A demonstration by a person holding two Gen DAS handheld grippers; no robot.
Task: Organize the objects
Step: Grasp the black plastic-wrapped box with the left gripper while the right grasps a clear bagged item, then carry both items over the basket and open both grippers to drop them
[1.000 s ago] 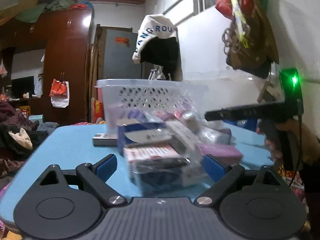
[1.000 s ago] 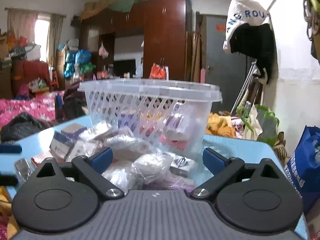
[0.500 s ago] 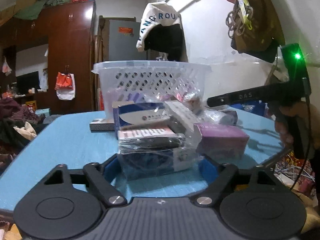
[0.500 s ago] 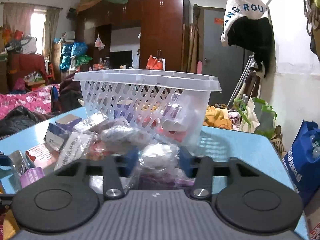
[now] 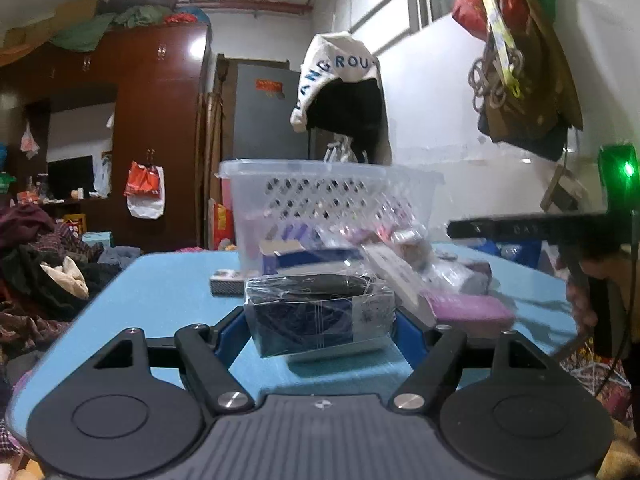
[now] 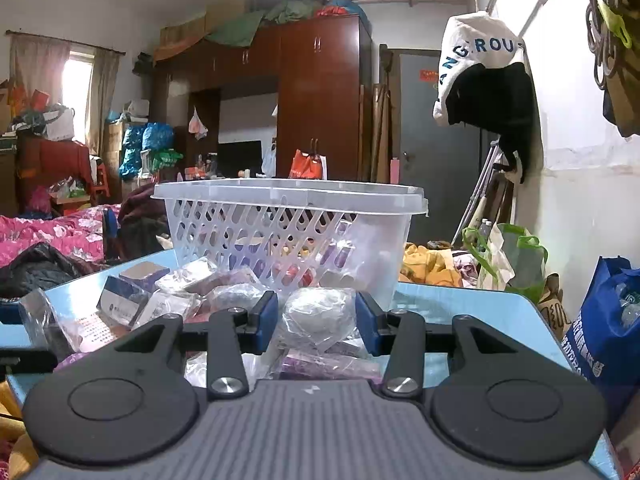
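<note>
Both grippers stand at the grasp step, each with a wrapped item taken from the pile on the blue table (image 5: 160, 296) in front of the basket (image 6: 288, 200). The left gripper (image 5: 320, 326) has just been closing; its blue pads now press both ends of a dark box (image 5: 320, 316) in clear film. The box appears slightly off the tabletop, at the near edge of the pile, well short of the basket. Its long axis runs across the jaws, level, left to right in the left wrist view, one broad face up.

The right gripper (image 6: 316, 320) has its fingers drawn in on a grey bundle (image 6: 320, 312) in a clear bag, just before the basket's near wall. The bundle is rounded, so no long axis or heading can be told.

Next move, as judged: each load must rise above the basket rim, travel forward over the opening, and be let go inside. The loose film and bag may snag neighbouring packets.
</note>
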